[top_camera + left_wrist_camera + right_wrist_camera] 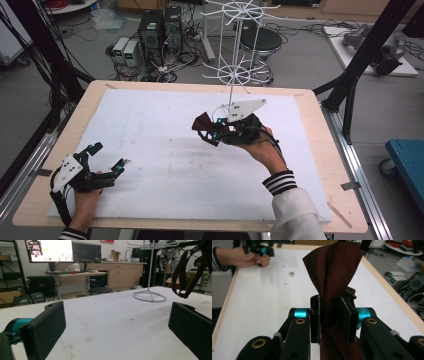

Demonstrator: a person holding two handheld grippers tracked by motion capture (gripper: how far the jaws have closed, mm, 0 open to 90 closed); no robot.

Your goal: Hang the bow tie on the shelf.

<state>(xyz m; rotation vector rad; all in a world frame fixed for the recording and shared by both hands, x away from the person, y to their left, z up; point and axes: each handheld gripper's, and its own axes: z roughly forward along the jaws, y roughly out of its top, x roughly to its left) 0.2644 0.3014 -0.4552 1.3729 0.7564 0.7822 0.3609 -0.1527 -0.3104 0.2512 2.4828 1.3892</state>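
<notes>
Keep the right gripper (329, 320) clenched on the dark red tie (334, 272), held above mid-table just near of the white rack (235, 65), lift toward a prong slowly; left gripper (107, 159) resting released near-left.

- A light wooden table (320, 150) is seen, its edge left bare around a cover.
- A white sheet (165, 150), marked with faint dark smudges, is laid over most of the top.
- A white wire rack (235, 55) is stood on the sheet near the far edge.
</notes>
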